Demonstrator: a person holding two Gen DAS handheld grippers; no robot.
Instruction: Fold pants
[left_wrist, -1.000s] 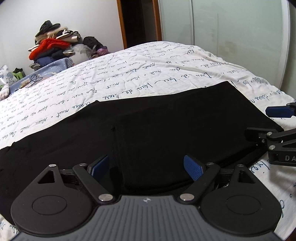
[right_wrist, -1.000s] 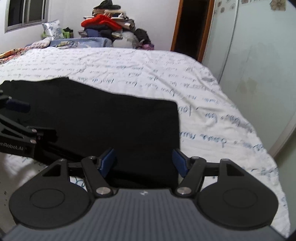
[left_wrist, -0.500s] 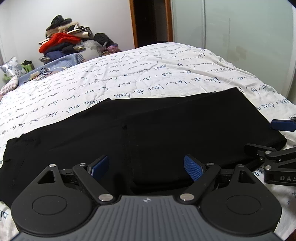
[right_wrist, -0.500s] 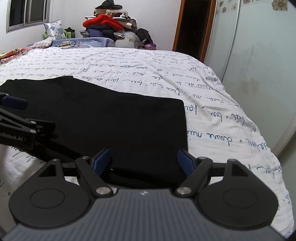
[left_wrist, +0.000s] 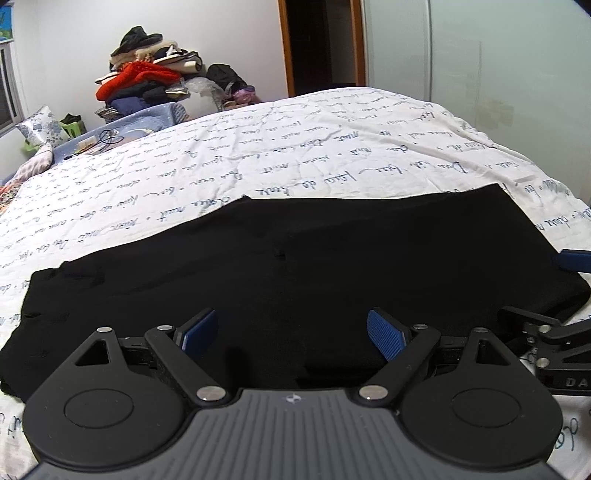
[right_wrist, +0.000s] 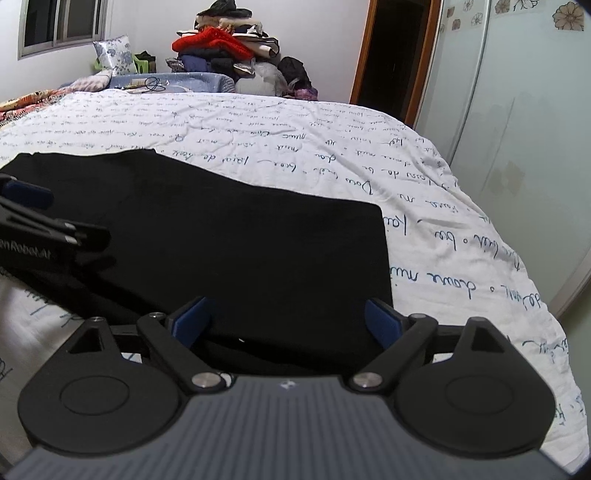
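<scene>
Black cloth pants (left_wrist: 295, 266) lie flat, lengthwise-folded, on the script-printed white bedsheet (left_wrist: 295, 147); left tool (left_wrist: 291, 332) gapes empty, right tool (right_wrist: 288, 317) has just been opening, nothing between; cross-folds remain.

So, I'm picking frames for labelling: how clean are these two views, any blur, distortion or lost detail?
Left wrist view: sharp, strong fisheye bowing of the bed; the black pants read as a near-featureless dark mass. Right wrist view: same curvature, the wardrobe door edge bends; the left gripper at the frame edge looks soft, its lettering smeared; the sheet's writing stays legible.
</scene>
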